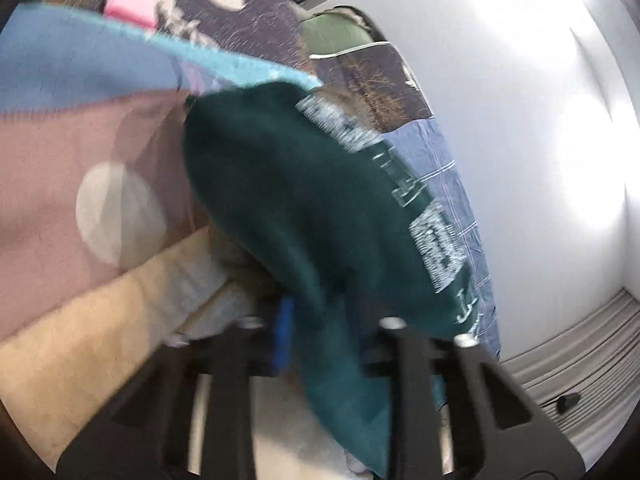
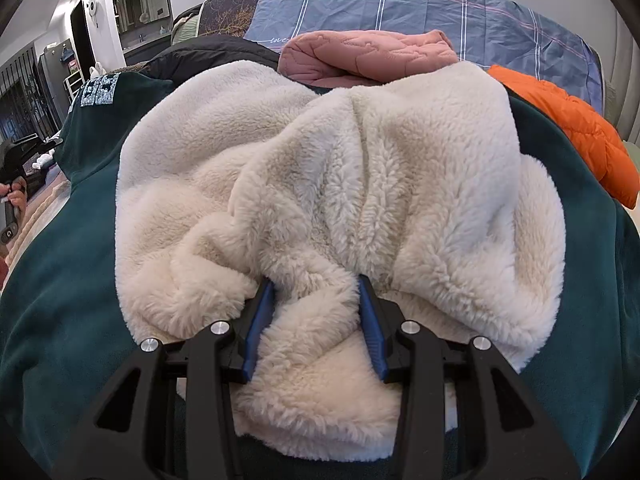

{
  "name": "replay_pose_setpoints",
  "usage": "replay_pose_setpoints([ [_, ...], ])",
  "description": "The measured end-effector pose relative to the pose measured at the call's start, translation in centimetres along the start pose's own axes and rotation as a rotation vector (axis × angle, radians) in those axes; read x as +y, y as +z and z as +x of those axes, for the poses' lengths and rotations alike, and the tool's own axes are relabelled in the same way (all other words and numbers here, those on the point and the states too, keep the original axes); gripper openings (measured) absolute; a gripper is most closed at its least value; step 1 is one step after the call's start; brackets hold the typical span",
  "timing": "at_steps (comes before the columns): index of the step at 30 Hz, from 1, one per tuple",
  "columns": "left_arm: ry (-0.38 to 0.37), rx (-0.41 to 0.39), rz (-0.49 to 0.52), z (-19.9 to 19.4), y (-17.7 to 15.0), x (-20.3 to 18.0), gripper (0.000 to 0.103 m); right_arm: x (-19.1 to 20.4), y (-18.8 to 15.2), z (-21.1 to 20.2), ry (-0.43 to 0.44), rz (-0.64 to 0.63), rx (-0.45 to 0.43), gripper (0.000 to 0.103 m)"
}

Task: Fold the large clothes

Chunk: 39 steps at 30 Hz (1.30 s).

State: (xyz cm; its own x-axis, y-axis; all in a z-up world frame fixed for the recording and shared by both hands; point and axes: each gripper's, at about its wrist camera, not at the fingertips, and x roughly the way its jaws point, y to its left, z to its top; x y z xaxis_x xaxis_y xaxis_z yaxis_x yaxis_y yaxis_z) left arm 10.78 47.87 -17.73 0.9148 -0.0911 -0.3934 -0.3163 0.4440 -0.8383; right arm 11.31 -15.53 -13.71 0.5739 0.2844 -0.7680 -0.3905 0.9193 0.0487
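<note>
Two views are recorded. In the left wrist view, heavily blurred, the left gripper (image 1: 320, 344) is seen clamped on a fold of the dark green sweatshirt (image 1: 296, 200), whose white lettering (image 1: 436, 248) runs along the right side. The fabric is draped over the jaws, hiding most of one blue pad (image 1: 283, 336). A blue checked sheet (image 1: 432, 152) and a pink, blue and tan patterned cloth (image 1: 80, 140) lie behind.

In the right wrist view, the right gripper (image 2: 316, 320) is seen with jaws partway apart, clamped on a bunch of the cream fleece lining (image 2: 320, 184), which is spread over the green sweatshirt (image 2: 72, 272) on the bed. A pink quilted garment (image 2: 368, 56) and an orange puffer jacket (image 2: 576, 128) lie towards the far edge.
</note>
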Motion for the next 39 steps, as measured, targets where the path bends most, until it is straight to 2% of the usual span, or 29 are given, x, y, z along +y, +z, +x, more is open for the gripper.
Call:
replay_pose_setpoints([
  [3, 0.019, -0.036, 0.102, -1.5, 0.2, -2.8, 0.009, 0.0, 0.0, 0.0, 0.000, -0.001, -0.001, 0.043],
  [5, 0.004, -0.071, 0.207, -3.1, -0.3, -6.3, 0.008, 0.0, 0.0, -0.1, 0.001, 0.000, 0.000, 0.043],
  [9, -0.001, -0.124, 0.499, -5.5, -2.9, -14.9, 0.007, 0.0, 0.0, 0.0, 0.003, 0.003, -0.002, 0.043],
  [11, -0.047, -0.117, 0.625, -5.8, -4.5, -19.4, 0.005, -0.1, 0.0, 0.0, 0.006, 0.005, -0.005, 0.043],
  [15, -0.146, -0.048, 0.858, -4.9, -10.4, -27.9, 0.005, -0.1, 0.1, 0.2, 0.013, 0.010, -0.008, 0.043],
  [17, -0.207, 0.047, 0.982, -3.4, -15.4, -31.9, 0.005, -0.2, 0.1, 0.2, 0.019, 0.015, -0.010, 0.043],
  [20, -0.257, 0.157, 1.148, -1.6, -23.6, -35.1, 0.005, -0.4, 0.1, -0.1, 0.038, 0.033, -0.021, 0.043],
  [22, -0.293, 0.277, 1.247, -0.2, -29.5, -35.7, 0.006, -0.9, 0.1, -1.2, 0.057, 0.055, -0.029, 0.047],
  [23, -0.292, 0.326, 1.286, 0.3, -31.6, -35.6, 0.007, -1.2, 0.2, -1.8, 0.058, 0.066, -0.027, 0.054],
  [24, -0.283, 0.377, 1.337, 0.7, -33.8, -35.1, 0.012, -1.6, 0.2, -2.5, 0.053, 0.077, -0.026, 0.055],
  [26, -0.270, 0.433, 1.413, 0.9, -36.5, -33.4, 0.014, -3.0, 0.2, -4.2, 0.060, 0.102, -0.039, 0.055],
  [28, -0.246, 0.460, 1.459, 0.4, -37.8, -32.0, 0.024, -4.7, 0.2, -6.2, 0.053, 0.147, -0.058, 0.055],
  [30, -0.239, 0.473, 1.457, -0.3, -37.3, -30.4, 0.043, -5.9, 0.4, -7.5, 0.048, 0.180, -0.077, 0.055],
  [32, -0.215, 0.479, 1.427, -1.4, -36.2, -29.0, 0.049, -6.1, 1.2, -9.0, 0.009, 0.162, -0.106, 0.055],
  [36, -0.130, 0.432, 1.345, -2.8, -32.3, -26.5, 0.049, -2.4, 2.8, -9.8, -0.031, -0.018, -0.139, 0.055],
  [39, -0.027, 0.396, 1.295, -2.5, -30.2, -24.8, 0.049, 3.1, 4.4, -8.8, -0.012, -0.228, -0.148, 0.055],
])
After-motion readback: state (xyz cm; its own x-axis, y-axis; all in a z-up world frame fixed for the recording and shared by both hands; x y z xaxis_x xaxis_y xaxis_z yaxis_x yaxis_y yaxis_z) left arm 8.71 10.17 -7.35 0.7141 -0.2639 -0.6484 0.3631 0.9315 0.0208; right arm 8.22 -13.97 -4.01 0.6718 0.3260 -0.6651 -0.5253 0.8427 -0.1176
